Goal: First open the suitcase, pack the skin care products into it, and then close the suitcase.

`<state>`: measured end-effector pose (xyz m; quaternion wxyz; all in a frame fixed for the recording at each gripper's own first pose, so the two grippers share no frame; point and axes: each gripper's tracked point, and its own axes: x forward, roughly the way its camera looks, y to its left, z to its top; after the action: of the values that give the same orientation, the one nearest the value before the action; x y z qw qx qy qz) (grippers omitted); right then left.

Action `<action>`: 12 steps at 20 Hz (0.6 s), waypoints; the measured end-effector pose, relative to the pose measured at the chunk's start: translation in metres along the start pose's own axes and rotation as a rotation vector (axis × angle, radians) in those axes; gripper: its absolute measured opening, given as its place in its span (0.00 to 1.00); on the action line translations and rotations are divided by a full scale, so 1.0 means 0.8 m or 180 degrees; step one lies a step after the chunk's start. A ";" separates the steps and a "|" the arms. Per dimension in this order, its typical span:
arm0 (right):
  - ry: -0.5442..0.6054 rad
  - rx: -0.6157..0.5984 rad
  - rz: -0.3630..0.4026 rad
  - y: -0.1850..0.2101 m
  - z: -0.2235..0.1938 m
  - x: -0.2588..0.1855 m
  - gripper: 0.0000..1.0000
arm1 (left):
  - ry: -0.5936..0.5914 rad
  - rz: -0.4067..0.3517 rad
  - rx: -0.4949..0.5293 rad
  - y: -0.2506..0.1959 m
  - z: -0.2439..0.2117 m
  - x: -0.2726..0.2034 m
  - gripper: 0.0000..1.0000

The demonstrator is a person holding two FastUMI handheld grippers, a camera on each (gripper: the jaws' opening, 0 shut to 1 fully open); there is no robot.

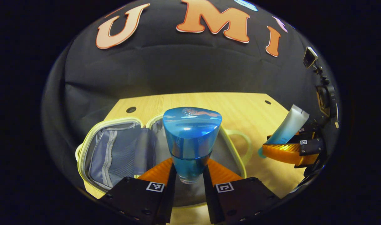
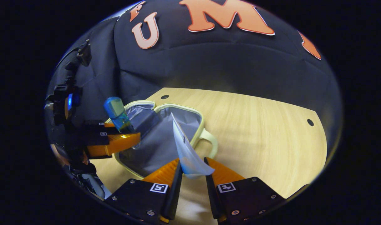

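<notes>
suitcase point(image 1: 115, 150) lies open on wooden table point(image 1: 240, 109), grey lining up, handle toward right. left gripper point(image 1: 189, 175) clamps blue bottle point(image 1: 190, 137), cap up, above open case. right gripper point(image 2: 193, 170) pinches white-blue tube point(image 2: 187, 150) over case's right edge, near handle.

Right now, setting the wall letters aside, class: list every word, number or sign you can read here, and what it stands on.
White tube: faint print, too blurred to read.
Blue bottle: no text that can be made out.
Square markers: coded patterns, no words.
</notes>
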<state>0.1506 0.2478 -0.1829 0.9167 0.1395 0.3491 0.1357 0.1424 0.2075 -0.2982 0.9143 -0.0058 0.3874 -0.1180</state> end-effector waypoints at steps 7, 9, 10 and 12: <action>0.0196 0.0311 0.0238 0.053 0.011 0.046 0.43 | 0.0668 0.0024 -0.0090 0.006 -0.033 0.018 0.44; 0.0268 0.0392 0.0309 0.055 0.011 0.056 0.43 | 0.0838 0.0087 -0.0119 0.005 -0.041 0.021 0.44; 0.0322 0.0441 0.0338 0.055 0.008 0.061 0.43 | 0.0934 0.0115 -0.0145 0.003 -0.047 0.022 0.44; 0.0447 0.0521 0.0395 0.056 -0.002 0.075 0.43 | 0.1063 0.0181 -0.0199 0.002 -0.052 0.027 0.45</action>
<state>0.1860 0.3102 -0.2042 0.8654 0.2253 0.4129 0.1727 0.1279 0.2076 -0.3428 0.8395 -0.0036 0.5375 -0.0794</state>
